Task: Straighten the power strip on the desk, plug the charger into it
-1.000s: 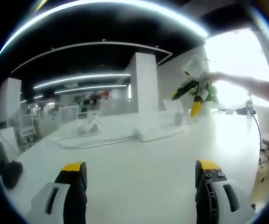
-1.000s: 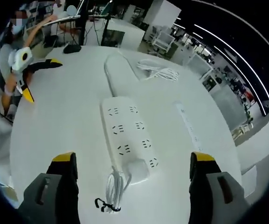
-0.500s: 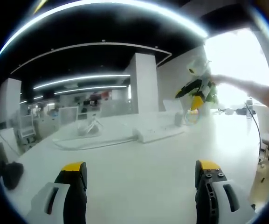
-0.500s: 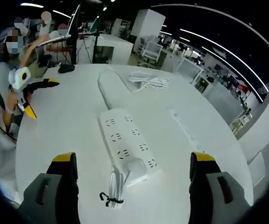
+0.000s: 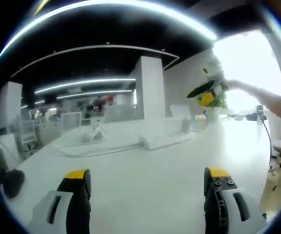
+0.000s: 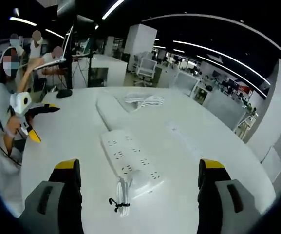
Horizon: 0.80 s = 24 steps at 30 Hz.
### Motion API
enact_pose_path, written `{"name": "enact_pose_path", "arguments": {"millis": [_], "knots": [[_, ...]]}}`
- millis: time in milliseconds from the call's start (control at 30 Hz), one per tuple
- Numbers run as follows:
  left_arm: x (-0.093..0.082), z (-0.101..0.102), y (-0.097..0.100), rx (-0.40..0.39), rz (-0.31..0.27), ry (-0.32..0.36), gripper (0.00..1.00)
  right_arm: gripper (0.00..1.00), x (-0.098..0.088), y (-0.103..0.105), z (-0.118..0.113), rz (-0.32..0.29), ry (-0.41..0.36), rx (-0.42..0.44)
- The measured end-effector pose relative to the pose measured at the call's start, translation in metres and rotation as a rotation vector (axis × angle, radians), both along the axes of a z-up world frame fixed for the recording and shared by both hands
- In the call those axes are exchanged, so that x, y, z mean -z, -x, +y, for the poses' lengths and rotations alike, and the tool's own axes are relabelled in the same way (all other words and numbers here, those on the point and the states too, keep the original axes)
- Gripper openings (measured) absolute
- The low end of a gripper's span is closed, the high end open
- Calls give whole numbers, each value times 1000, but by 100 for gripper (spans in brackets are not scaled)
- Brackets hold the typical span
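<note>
A white power strip lies at a slant on the round white desk, its flat cord running to the far side. At its near end rests a white charger block with a tied cable bundle. My right gripper hovers open above them, well off the desk. In the left gripper view the strip lies far across the desk, and my left gripper is open low over the bare surface. The right gripper hangs above the strip's far side, held by an arm.
A second slim strip lies right of the main one, and a loose white cable coil behind it. A black mouse sits at the far left edge. People sit at the left by a monitor. A dark object rests at the desk's left.
The right gripper has lifted and its view tilted up, so the strip and charger look smaller and lower. In the left gripper view the right gripper has risen. The strip and charger stayed put.
</note>
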<state>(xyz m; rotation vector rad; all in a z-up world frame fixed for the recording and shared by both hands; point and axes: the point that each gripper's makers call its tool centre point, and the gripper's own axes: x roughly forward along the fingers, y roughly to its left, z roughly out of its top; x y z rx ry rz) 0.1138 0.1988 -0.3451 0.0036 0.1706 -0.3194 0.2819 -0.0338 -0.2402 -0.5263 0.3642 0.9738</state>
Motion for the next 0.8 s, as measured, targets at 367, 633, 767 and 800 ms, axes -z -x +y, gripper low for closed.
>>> {"name": "enact_pose_path", "arguments": {"millis": [367,633,767,800], "knots": [[-1,0,1,0,-2,2,99,99,-13,8,-9,-39,-77,20],[-1,-2,0,7,-2,2,99,99,-16,3,-21,-56,-140,66],[-1,-1,-1,8,-2,2,99,98,-19,5,-27,-70,-166,76],[-1,-1,-1,7,-1,2,99,98,-21,6,-28,-72,-180,81]]}}
